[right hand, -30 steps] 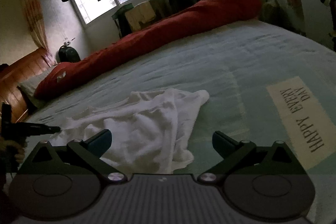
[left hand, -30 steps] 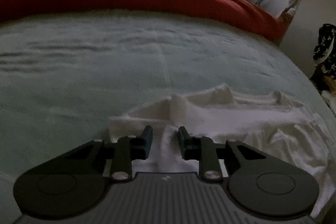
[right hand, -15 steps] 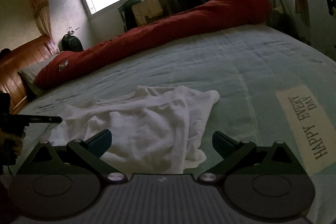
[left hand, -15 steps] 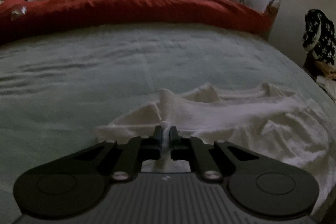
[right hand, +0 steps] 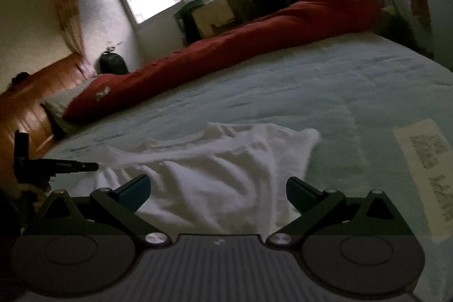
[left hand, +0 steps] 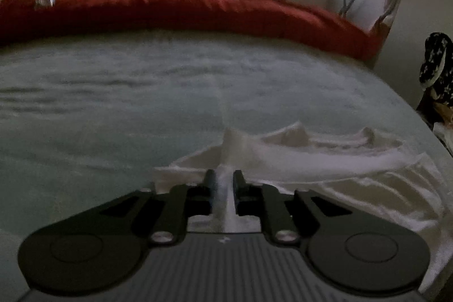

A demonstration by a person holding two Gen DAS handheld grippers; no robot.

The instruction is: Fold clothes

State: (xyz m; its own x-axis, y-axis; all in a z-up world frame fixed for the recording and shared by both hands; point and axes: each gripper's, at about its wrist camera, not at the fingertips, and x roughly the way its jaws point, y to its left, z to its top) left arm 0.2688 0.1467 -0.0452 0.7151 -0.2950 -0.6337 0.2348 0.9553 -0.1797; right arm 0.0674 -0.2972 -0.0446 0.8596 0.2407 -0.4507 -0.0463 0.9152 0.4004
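Note:
A crumpled white garment (left hand: 325,160) lies on the pale green bed sheet (left hand: 113,104). My left gripper (left hand: 223,174) pinches a raised fold at the garment's left edge. The cloth fills the narrow gap between its pads and is pulled up into a ridge, while the jaws are opening slightly. In the right wrist view the same garment (right hand: 226,160) spreads out just ahead of my right gripper (right hand: 218,183). That gripper stands wide open above the garment's near edge and holds nothing. The left gripper's fingers (right hand: 73,166) show at the far left.
A long red rolled duvet (left hand: 198,7) runs along the far side of the bed. A printed label (right hand: 430,160) lies on the sheet at the right. A wooden headboard (right hand: 28,104) stands at the left, and a dark patterned garment (left hand: 436,67) hangs past the bed's right edge.
My left gripper went from open over the garment's edge to shut on a fold, then lifted it a little. The right gripper stays open and has hardly moved.

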